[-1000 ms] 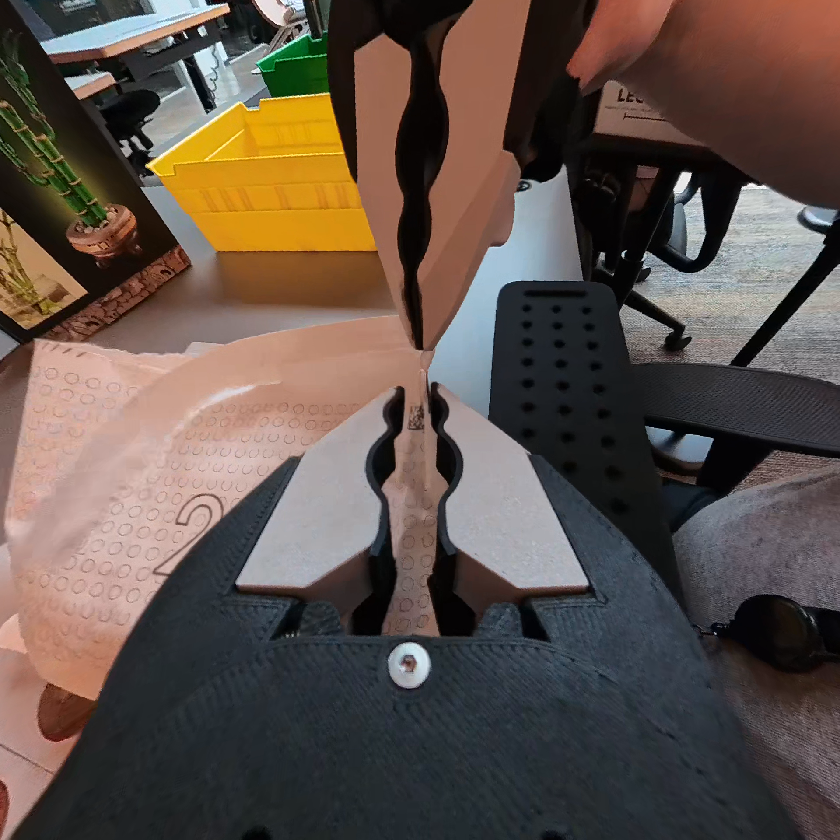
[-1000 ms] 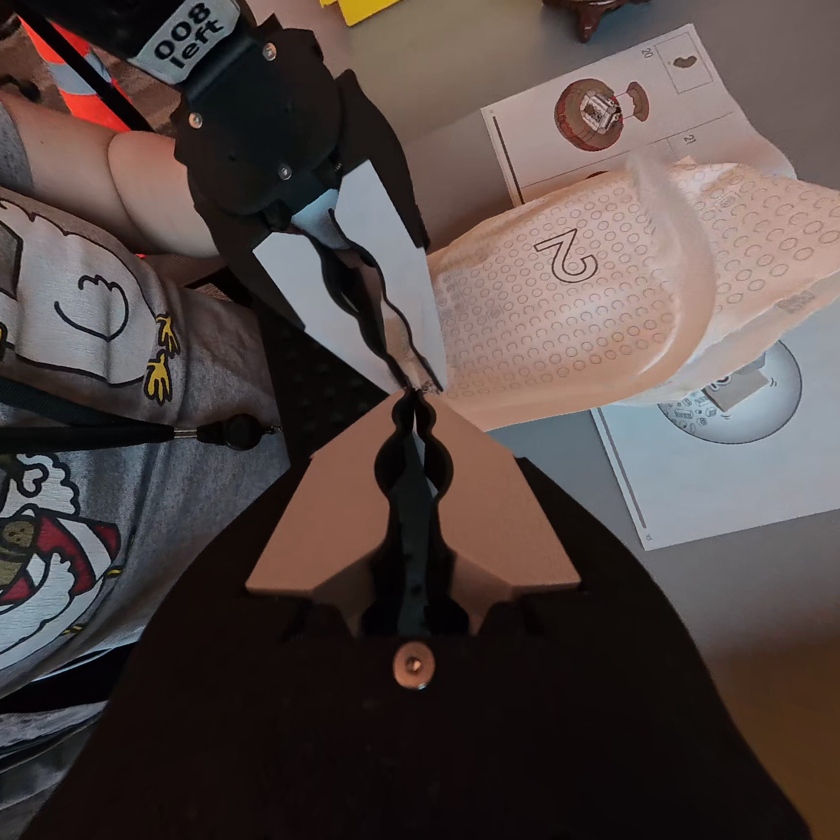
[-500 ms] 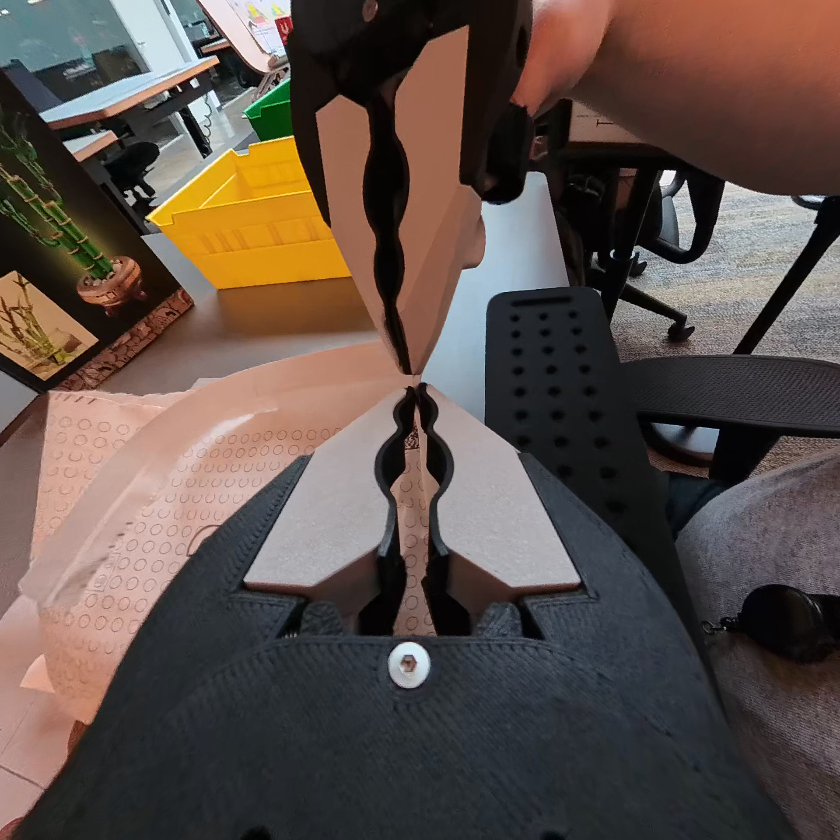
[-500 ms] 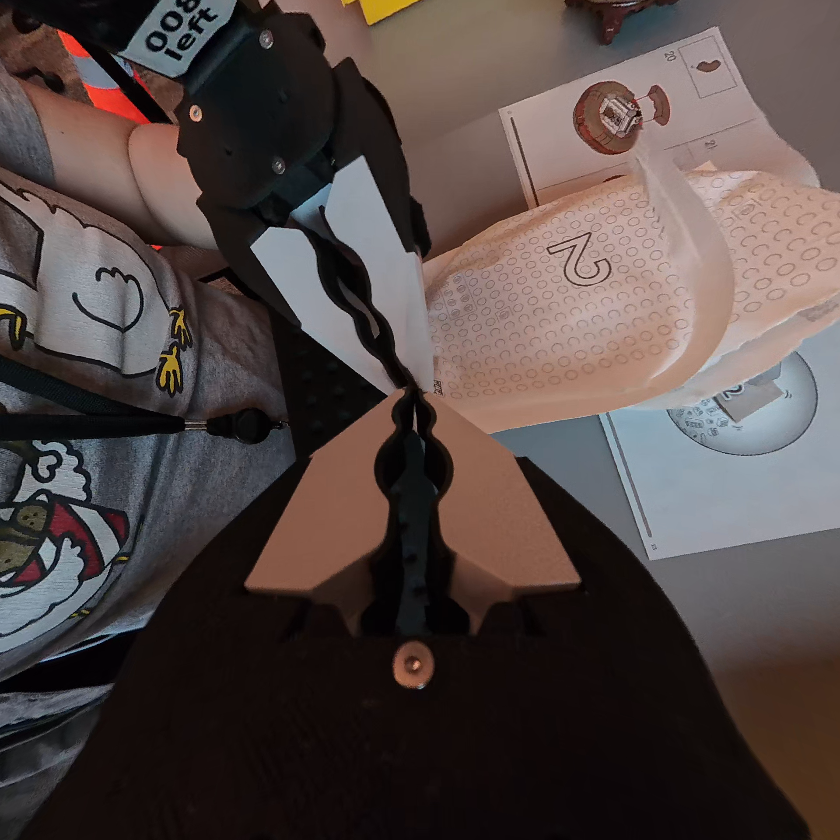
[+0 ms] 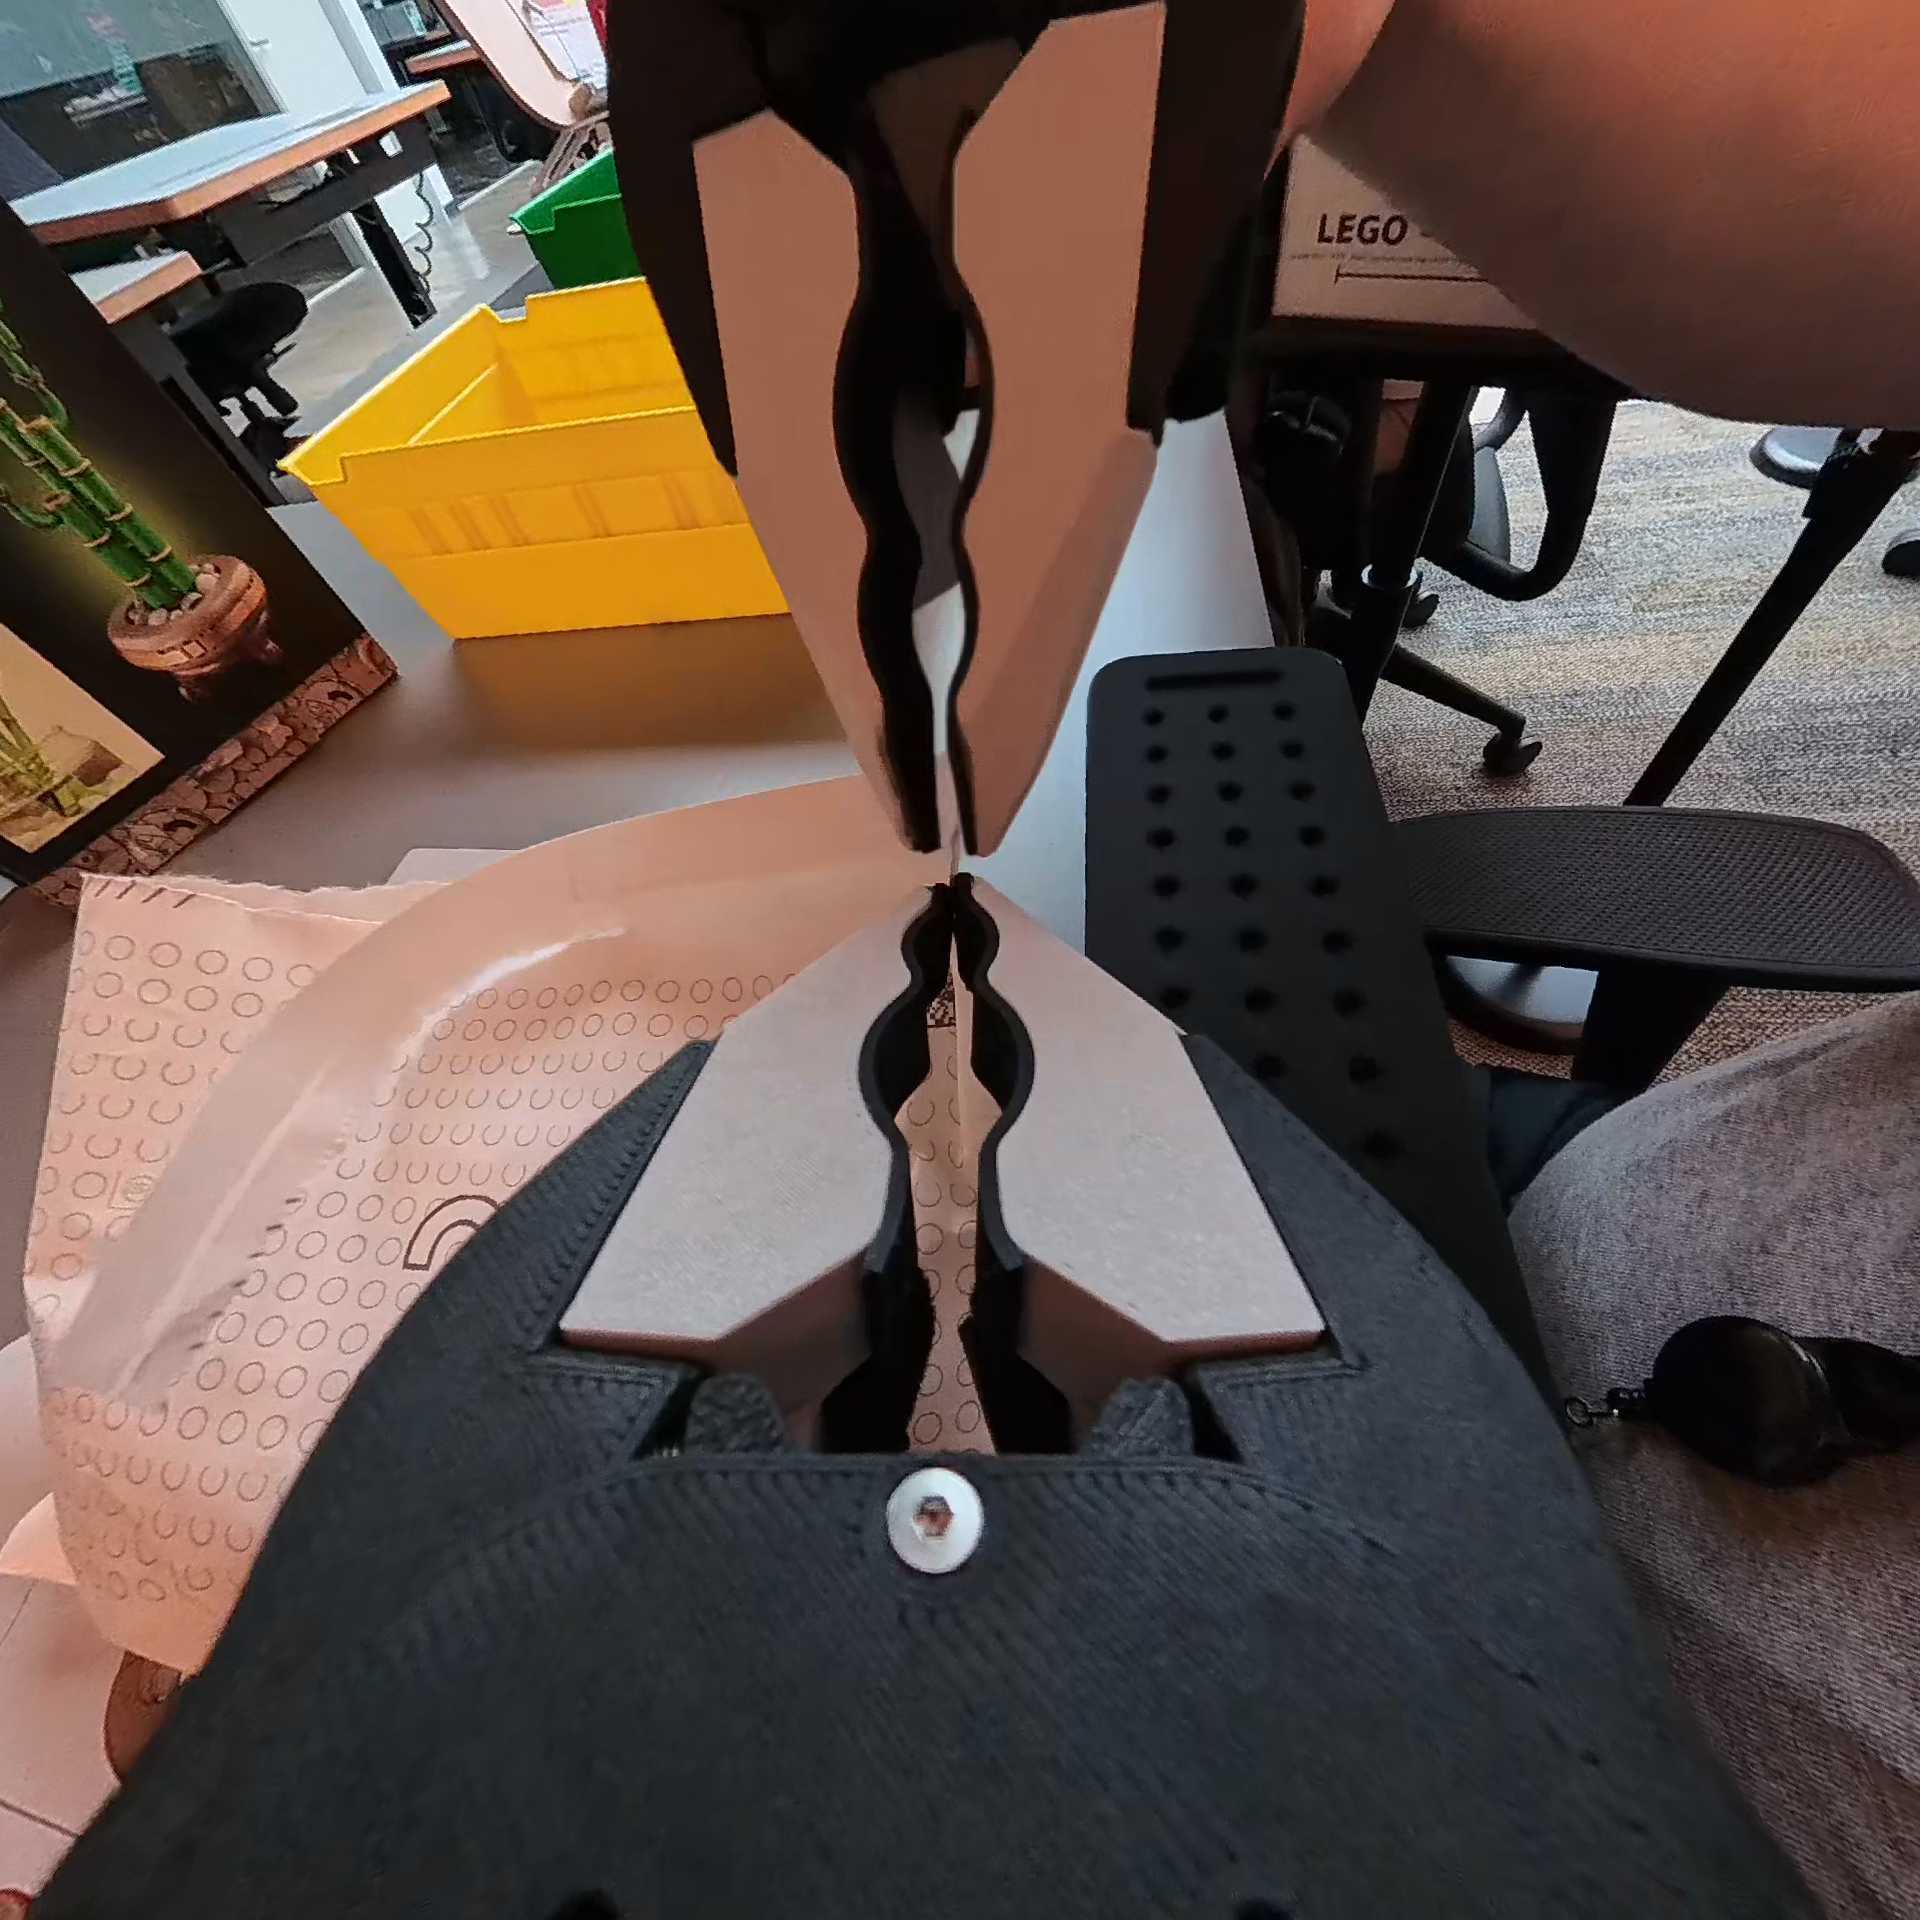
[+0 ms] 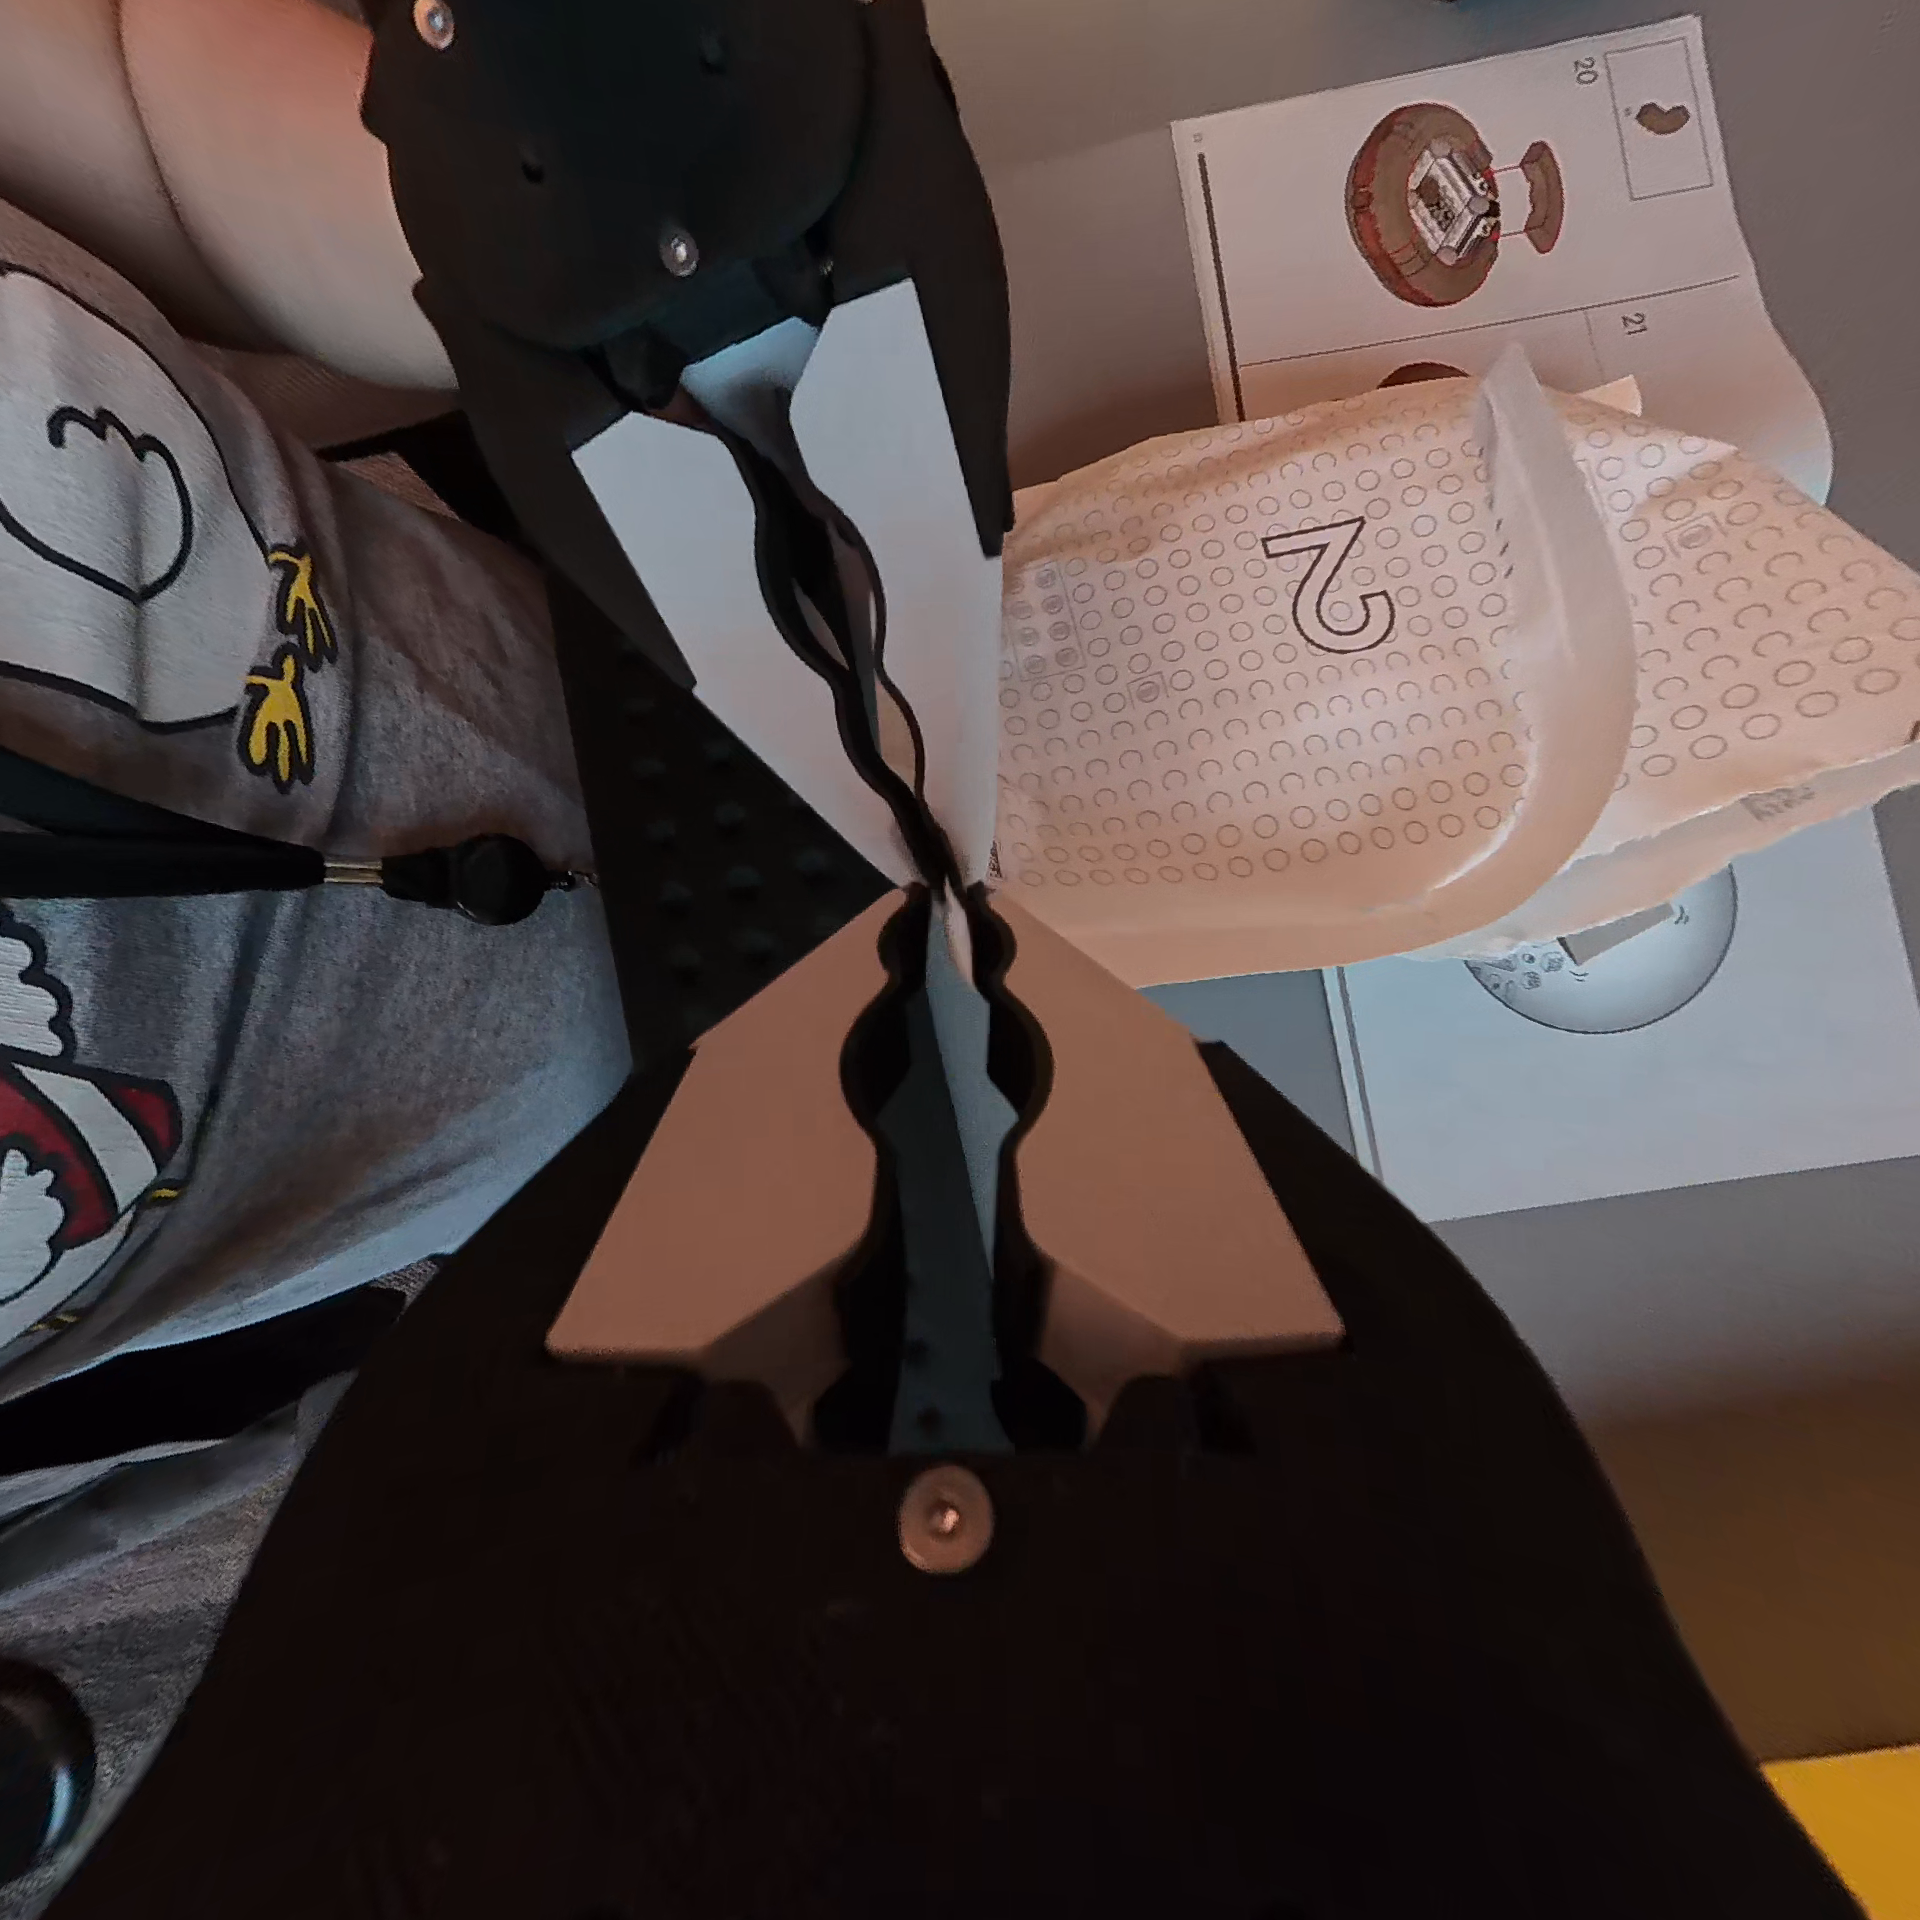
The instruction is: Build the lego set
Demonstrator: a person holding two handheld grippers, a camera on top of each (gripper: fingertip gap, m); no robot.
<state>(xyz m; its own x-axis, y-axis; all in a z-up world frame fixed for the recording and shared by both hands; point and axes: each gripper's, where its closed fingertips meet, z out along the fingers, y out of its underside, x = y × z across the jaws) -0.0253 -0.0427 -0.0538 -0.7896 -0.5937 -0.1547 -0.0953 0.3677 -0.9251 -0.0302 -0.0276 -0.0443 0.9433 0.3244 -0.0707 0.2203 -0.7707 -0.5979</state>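
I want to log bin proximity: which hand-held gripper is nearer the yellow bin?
Right. The right hand-held gripper reaches in from the yellow bin's side; the left hand-held gripper sits nearer the person, tip to tip with it.

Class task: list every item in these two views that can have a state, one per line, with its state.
left gripper: shut on the paper bag's edge
right gripper: shut on the same edge
paper bag: full, unopened, held by both grippers
instruction booklet: open, flat on the table
yellow bin: upright, inside looks empty
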